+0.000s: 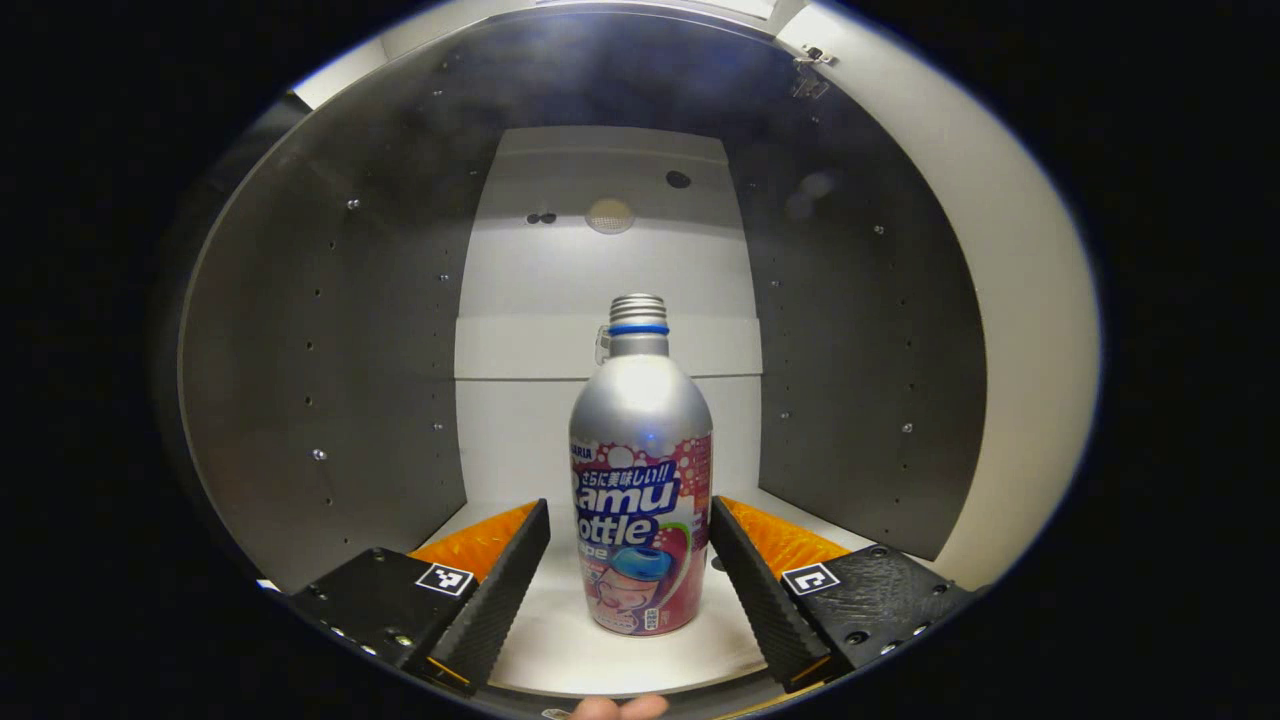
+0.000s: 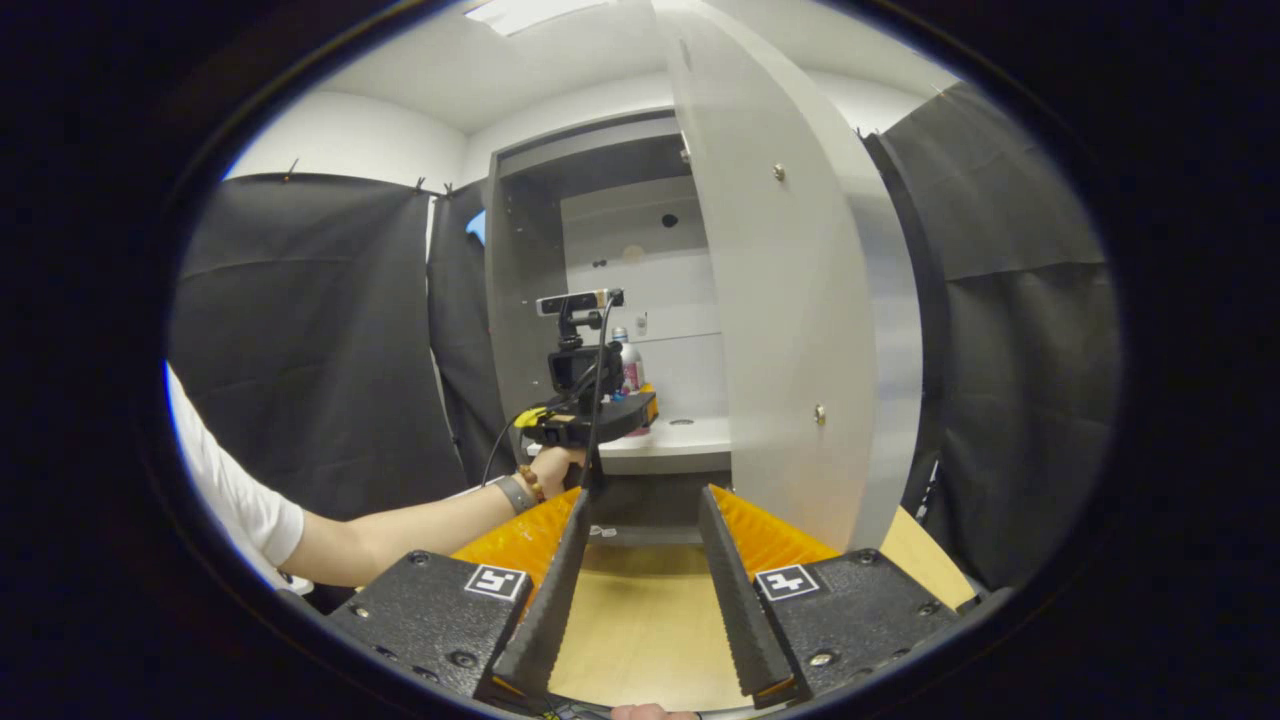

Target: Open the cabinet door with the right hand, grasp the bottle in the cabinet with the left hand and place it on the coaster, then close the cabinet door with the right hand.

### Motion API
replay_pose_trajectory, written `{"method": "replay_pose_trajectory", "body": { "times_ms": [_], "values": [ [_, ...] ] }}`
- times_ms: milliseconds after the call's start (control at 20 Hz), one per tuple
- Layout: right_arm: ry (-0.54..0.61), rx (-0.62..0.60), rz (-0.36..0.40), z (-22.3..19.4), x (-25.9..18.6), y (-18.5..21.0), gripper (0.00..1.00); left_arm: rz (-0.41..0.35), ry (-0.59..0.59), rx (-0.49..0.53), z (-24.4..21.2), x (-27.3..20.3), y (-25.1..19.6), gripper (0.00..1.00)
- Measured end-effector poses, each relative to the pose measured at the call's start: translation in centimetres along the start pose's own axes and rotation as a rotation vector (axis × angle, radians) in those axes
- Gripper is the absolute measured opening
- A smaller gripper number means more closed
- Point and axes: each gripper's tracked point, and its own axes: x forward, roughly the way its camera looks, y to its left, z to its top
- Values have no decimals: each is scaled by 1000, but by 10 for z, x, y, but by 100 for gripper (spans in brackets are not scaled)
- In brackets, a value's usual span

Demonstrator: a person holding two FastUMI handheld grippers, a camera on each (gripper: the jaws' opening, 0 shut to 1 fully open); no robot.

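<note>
- Left gripper point(image 1: 630, 560) reaches into the cabinet point(image 1: 330, 330) with its jaws spread wide, one finger on each side of the bottle point(image 1: 640, 480); neither finger clearly touches it.
- Bottle stands upright on the cabinet's white floor, near the front edge, silver shoulder and threaded neck up, well in front of the back panel.
- From the right gripper view, the left gripper point(image 2: 600, 415) sits at the cabinet's lower shelf, held by a hand point(image 2: 552, 465) with a wristband; the bottle point(image 2: 628, 365) shows just behind it.
- Cabinet door point(image 2: 800, 300) stands swung open, right of the cabinet opening.
- Right gripper point(image 2: 640, 590) hangs over a wooden tabletop point(image 2: 640, 620) in front of the cabinet, jaws wide apart, holding nothing.
</note>
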Motion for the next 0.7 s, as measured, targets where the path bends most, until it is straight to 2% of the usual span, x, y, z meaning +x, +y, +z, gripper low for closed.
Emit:
{"method": "replay_pose_trajectory", "body": {
  "times_ms": [100,200,250,400,700],
  "values": [
    [-1,2,4,1,0,0,70,-3,-13,-4,4,-1,-1,96],
    [-2,5,7,1,1,-2,70,-3,-26,-6,9,-4,1,70],
    [-2,6,9,1,2,-1,70,-2,-31,-7,12,-7,1,80],
    [-5,0,16,4,2,-1,70,-15,-72,-5,30,-27,3,79],
    [-6,-4,47,4,3,-1,70,-62,-127,-11,51,-103,8,78]
  ]
}}
